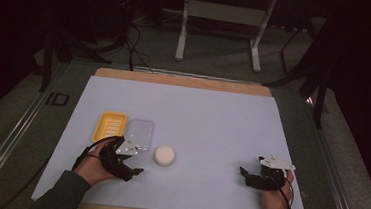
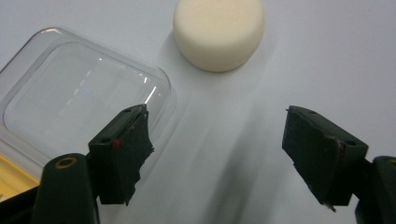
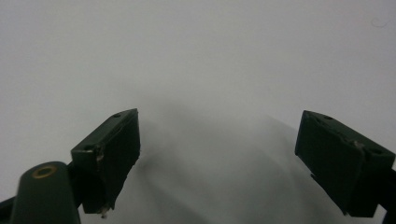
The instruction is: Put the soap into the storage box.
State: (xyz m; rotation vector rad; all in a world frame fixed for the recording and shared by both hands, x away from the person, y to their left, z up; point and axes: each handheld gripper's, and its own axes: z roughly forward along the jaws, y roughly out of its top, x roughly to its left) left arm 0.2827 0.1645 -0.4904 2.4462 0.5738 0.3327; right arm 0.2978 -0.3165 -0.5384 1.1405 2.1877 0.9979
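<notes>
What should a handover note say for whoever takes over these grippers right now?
Left gripper: jaws apart, nothing between them, low over the white sheet, pointing at the round cream soap bar.
Right gripper: jaws apart, empty, over bare sheet at the right.
Things: soap bar lies loose on the sheet; clear plastic lid lies flat beside the yellow soap tray, just left of the bar.
Done: nothing placed yet; lid is off the tray.
Left: probably grasp the bar, set it in the tray, then fit the lid.
</notes>
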